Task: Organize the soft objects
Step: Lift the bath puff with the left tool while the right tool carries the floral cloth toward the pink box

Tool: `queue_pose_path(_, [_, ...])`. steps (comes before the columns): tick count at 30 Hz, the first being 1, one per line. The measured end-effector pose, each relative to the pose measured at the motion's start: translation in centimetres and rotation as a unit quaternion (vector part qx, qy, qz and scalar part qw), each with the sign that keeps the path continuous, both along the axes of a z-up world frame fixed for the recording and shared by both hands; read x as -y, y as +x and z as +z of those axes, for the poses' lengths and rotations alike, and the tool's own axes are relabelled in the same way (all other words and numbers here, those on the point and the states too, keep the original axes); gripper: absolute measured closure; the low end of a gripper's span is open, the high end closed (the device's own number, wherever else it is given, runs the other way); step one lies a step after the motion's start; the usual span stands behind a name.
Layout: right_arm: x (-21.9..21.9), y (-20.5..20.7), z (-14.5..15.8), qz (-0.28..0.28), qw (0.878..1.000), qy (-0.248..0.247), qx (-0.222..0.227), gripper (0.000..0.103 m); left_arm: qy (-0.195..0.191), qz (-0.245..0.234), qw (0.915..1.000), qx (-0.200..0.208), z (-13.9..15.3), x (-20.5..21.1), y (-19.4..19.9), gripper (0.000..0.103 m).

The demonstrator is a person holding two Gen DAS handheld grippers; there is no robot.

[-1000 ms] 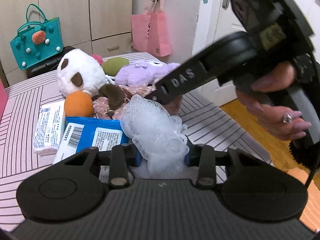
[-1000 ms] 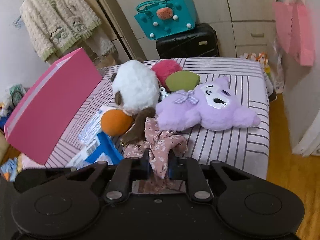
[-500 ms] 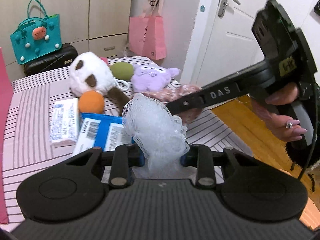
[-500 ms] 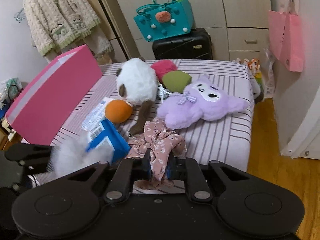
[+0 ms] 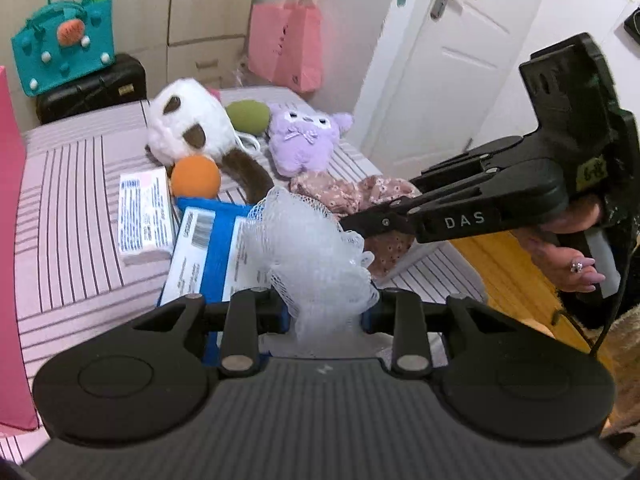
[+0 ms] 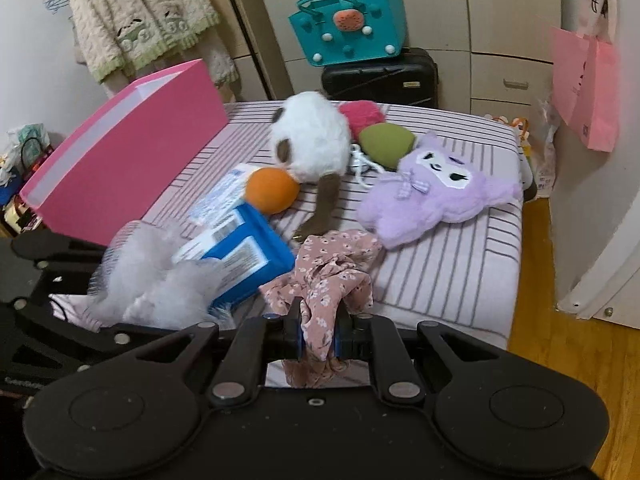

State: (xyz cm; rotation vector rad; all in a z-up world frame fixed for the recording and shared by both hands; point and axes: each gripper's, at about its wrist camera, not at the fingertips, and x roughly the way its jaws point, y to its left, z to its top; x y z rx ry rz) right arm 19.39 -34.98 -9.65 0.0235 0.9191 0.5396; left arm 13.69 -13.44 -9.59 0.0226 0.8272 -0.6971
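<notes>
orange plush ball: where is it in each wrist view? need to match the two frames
Left wrist view: orange plush ball, left of centre, upper half, between the white plush and a white packet.
Right wrist view: the ball is left of centre, mid-height, against the white plush, just beyond the blue packet.
Shared landmark: the purple plush, to the right of the ball in both.

White bath pouf (image 5: 308, 256): open, rough netting. Scrunchie (image 6: 324, 280): thin matt floral cloth. Purple plush (image 6: 436, 184) and white plush (image 6: 312, 140): fluffy pile. Blue packet (image 6: 244, 256): glossy film. Bedsheet (image 6: 452, 264): smooth striped cloth. Floor (image 6: 560, 360): polished wood
</notes>
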Motion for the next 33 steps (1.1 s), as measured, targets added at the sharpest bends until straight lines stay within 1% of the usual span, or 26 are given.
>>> queue_pose_path(4, [-0.8, -1.1, 0.5, -0.001, 1.0, -0.016, 0.0, 0.087, 0.009, -0.01, 0.9996, -0.026, 0.1, -0.5, 0.1, 0.074])
queue_pose_path(8, [-1.2, -2.1, 1.4, -0.008, 1.0, -0.02, 0.004, 0.087, 0.018, -0.015, 0.9992, -0.032, 0.8, -1.4, 0.0, 0.074])
queue_pose_path(13, [-1.4, -2.9, 3.3, -0.039, 0.998, -0.037, 0.042, 0.087, 0.01, -0.021, 0.9985, -0.049, 1.7, -2.9, 0.0, 0.074])
queue_pose_path(16, [-1.4, -3.0, 4.2, -0.046, 0.997, -0.042, 0.051, 0.087, 0.01, -0.022, 0.9983, -0.053, 2.0, -3.6, -0.2, 0.074])
queue_pose_path(22, [-2.3, -4.1, 5.1, -0.031, 0.998, -0.042, 0.033, 0.087, 0.018, -0.031, 0.997, -0.068, 2.6, -4.9, -0.4, 0.074])
queue_pose_path(28, [-4.1, -5.4, 5.5, 0.012, 1.0, -0.011, -0.007, 0.087, 0.032, -0.036, 0.9955, -0.082, 2.9, -6.5, -1.2, 0.074])
queue_pose_path(31, [-5.6, -5.9, 5.6, 0.034, 0.999, -0.008, -0.019, 0.087, 0.038, -0.034, 0.9943, -0.093, 3.0, -7.3, -1.6, 0.074])
queue_pose_path(33, [-6.6, -6.1, 5.8, 0.047, 0.999, -0.01, -0.025, 0.087, 0.046, -0.027, 0.9943, -0.092, 3.1, -7.8, -1.9, 0.074])
